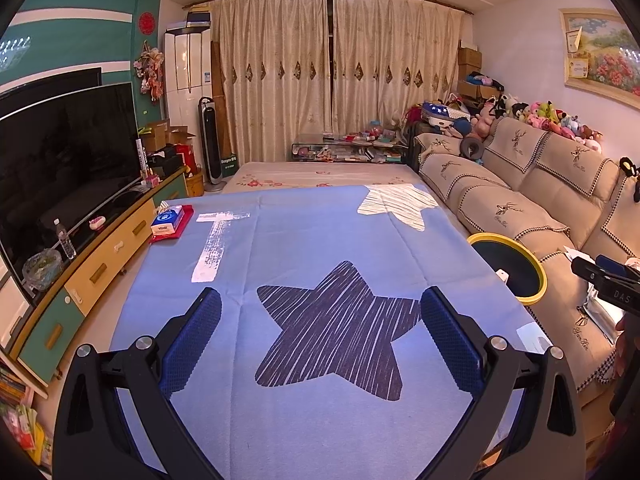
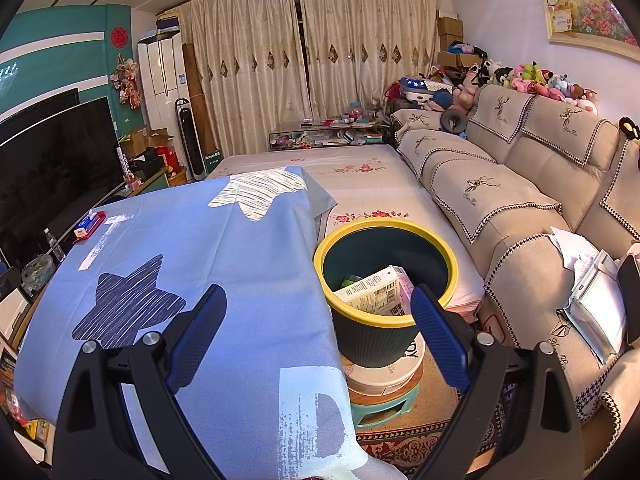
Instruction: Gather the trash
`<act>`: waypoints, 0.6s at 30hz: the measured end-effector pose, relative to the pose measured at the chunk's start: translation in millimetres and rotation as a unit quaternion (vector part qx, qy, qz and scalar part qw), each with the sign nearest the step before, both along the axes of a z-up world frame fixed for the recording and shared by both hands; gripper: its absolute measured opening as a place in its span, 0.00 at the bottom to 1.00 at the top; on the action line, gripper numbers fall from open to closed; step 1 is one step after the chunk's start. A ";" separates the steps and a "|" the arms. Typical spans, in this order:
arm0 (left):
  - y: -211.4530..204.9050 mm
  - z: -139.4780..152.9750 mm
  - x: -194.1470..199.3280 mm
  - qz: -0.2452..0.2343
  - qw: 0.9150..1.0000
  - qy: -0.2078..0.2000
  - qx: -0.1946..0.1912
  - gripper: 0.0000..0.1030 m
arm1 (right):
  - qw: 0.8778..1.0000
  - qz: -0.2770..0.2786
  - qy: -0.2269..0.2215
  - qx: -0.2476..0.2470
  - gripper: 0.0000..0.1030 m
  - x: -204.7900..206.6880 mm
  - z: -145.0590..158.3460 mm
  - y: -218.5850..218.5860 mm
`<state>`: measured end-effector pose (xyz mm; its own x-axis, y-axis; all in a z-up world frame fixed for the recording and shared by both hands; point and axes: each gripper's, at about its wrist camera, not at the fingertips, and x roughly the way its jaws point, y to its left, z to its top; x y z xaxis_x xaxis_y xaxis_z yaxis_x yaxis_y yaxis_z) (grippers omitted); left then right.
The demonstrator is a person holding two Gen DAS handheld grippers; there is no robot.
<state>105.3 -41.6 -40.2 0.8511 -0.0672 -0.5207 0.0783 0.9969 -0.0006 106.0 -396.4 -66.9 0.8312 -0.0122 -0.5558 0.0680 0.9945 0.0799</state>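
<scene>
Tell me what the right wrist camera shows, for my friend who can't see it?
Open, empty tongs hover by a yellow-rimmed dark bin holding a printed carton. The bin stands on a stool between a blue star-patterned tablecloth and a beige sofa.

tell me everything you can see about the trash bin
The trash bin is a round, dark green, ribbed tub with a yellow rim, plastic by its look. It stands upright on a white round container stacked on a small teal stool, beside the blue-covered table. Inside lie a printed carton and other scraps. Neither claw touches it.
</scene>
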 end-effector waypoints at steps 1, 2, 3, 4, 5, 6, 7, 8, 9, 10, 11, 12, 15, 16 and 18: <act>-0.2 0.0 0.1 -0.001 1.000 0.000 0.000 0.95 | 1.000 0.000 0.000 0.000 0.86 0.1 -0.3 0.2; -0.4 -0.1 0.3 -0.001 1.000 0.000 0.001 0.95 | 1.000 -0.001 0.001 0.000 0.86 0.3 -0.5 0.4; -0.6 0.0 0.6 -0.002 1.000 0.000 0.001 0.95 | 1.000 0.000 0.001 0.000 0.86 0.1 -0.5 0.2; -1.2 0.3 0.5 -0.002 1.000 0.000 0.001 0.95 | 1.000 0.000 0.001 0.000 0.86 0.1 -1.1 0.7; -1.3 0.4 0.5 -0.003 1.000 0.000 0.002 0.95 | 1.000 0.000 0.001 0.001 0.86 0.4 -1.3 0.4; -1.6 0.3 0.5 -0.003 1.000 0.000 0.002 0.95 | 1.000 0.000 0.002 0.001 0.86 0.5 -2.0 1.0; -1.7 0.2 0.4 -0.004 1.000 0.000 0.002 0.95 | 1.000 0.000 0.002 0.001 0.86 0.4 -2.9 1.2; -1.7 0.4 0.3 -0.003 1.000 0.000 0.002 0.95 | 1.000 0.000 0.002 0.001 0.86 0.3 -3.6 2.1; -1.7 0.3 0.4 -0.004 1.000 0.000 0.002 0.95 | 1.000 -0.001 0.002 0.001 0.86 0.3 -3.1 1.4; -1.9 0.2 0.4 -0.004 1.000 0.000 0.002 0.95 | 1.000 0.000 0.003 0.001 0.86 0.3 -3.2 1.8; -2.0 0.1 0.4 -0.004 1.000 0.000 0.002 0.95 | 1.000 0.000 0.002 0.001 0.86 0.4 -2.7 1.2; -2.1 0.1 0.5 -0.004 1.000 0.001 0.002 0.95 | 1.000 -0.001 0.002 0.001 0.86 0.4 -2.8 1.5; -2.0 0.0 0.8 -0.004 1.000 0.001 0.002 0.95 | 1.000 -0.001 0.002 0.001 0.86 0.5 -2.9 1.6; -2.1 -0.1 0.9 -0.004 1.000 0.001 0.002 0.95 | 1.000 -0.001 0.003 0.001 0.86 0.5 -3.0 1.8; -2.3 -0.4 1.2 -0.004 1.000 0.002 0.001 0.95 | 1.000 -0.001 0.004 0.001 0.86 0.1 -4.9 3.0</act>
